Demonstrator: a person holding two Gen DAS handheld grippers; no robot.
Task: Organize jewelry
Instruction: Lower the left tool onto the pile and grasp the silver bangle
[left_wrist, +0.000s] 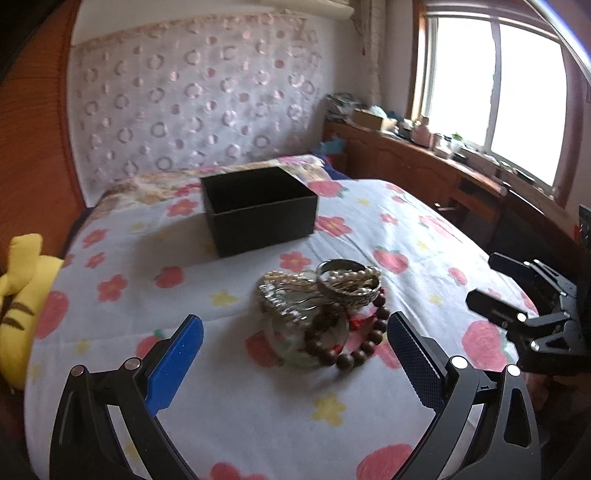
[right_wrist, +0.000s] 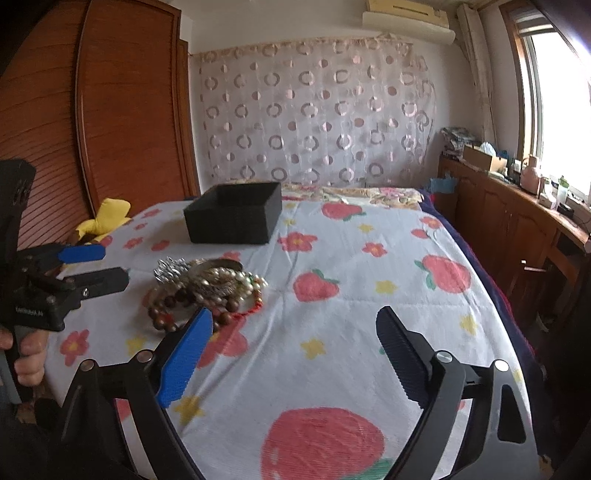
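I am looking along the left claw (left_wrist: 295, 343), and its two blue-padded fingers are standing wide apart with nothing pressed between them. The jewelry pile (left_wrist: 321, 310) is lying on the bed (left_wrist: 406, 229), just ahead at twelve o'clock, lined up with the gap between those fingers. I am making out a wooden bead bracelet (left_wrist: 354, 343) at the near side, a silver bangle (left_wrist: 347, 280) with pearls on top at the far side, and a pale green bangle (left_wrist: 295, 343) underneath; the rest is too tangled and blurred to name. The pile is running roughly from seven o'clock to one o'clock in this view.

The right claw (right_wrist: 295, 343) is also standing open and empty, and from it the same pile (right_wrist: 207, 288) is sitting off at about ten o'clock, outside its fingers. So I am judging the left hand to be the better placed for the first pick.

The black box (left_wrist: 258, 210) is waiting open-topped beyond the pile at about eleven o'clock, well apart from it, and nothing is showing inside from this angle. I am expecting any grasp to drag neighbouring pieces, since they are overlapping.
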